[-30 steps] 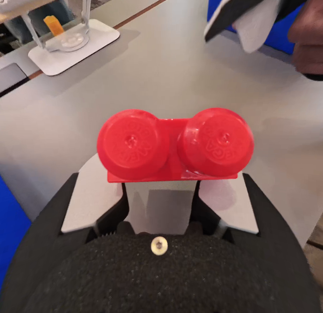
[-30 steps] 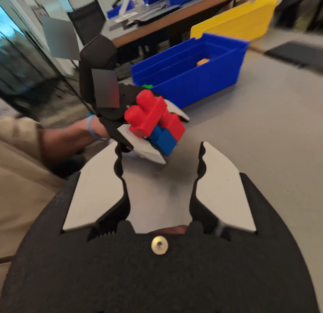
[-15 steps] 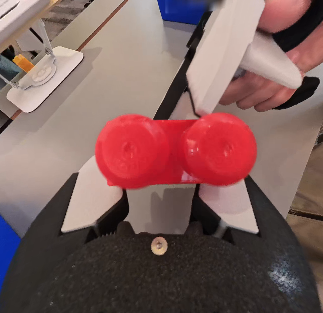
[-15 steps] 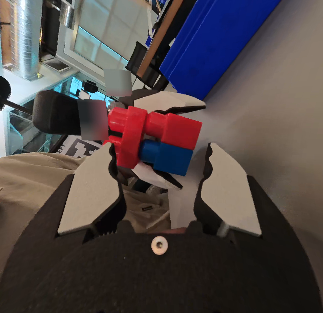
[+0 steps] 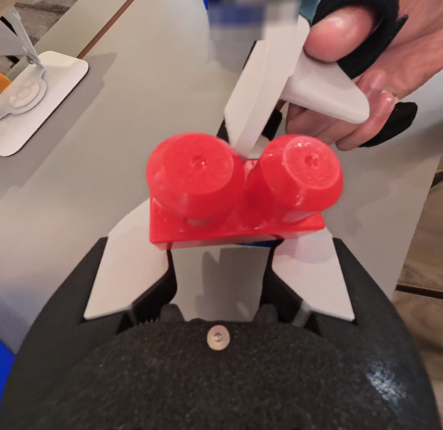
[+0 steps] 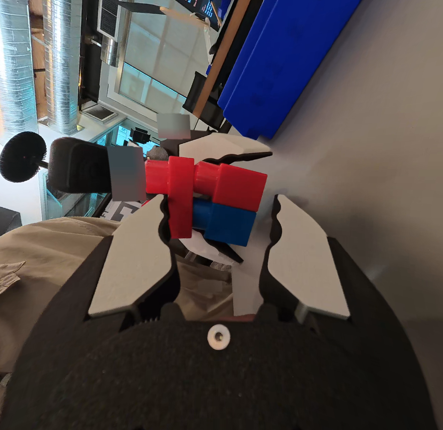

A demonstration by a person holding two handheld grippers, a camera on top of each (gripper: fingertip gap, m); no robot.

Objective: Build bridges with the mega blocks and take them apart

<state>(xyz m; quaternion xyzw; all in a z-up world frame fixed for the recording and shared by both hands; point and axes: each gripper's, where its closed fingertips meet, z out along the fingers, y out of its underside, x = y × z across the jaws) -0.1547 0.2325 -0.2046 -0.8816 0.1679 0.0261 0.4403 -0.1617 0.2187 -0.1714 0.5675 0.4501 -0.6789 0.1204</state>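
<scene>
My left gripper [image 5: 236, 226] is shut on a small block assembly held above the grey table [image 5: 143, 87]. A red two-stud plate [image 5: 236, 217] faces its camera and hides the fingertips. In the right wrist view the assembly lies sideways: the red plate [image 6: 181, 197] with a red block [image 6: 239, 188] and a blue block [image 6: 230, 224] plugged onto it, clamped between the left gripper's fingers [image 6: 223, 145]. My right gripper [image 6: 219, 202] is open, its jaws either side of the assembly, the left one at the plate's edge. One of its white fingers [image 5: 249, 106] reaches behind the studs.
A blue bin [image 6: 287, 58] stands on the table beyond the blocks. A white stand base [image 5: 40, 94] sits at the far left. A person's hand [image 5: 359, 58] holds the right gripper. The table's edge [image 5: 422, 202] runs along the right. My two grippers' fingertips are within a few centimetres of each other.
The right gripper has rolled onto its side and closed in until its open jaws flank the blocks. The left gripper has kept its hold and tilted the plate slightly upward.
</scene>
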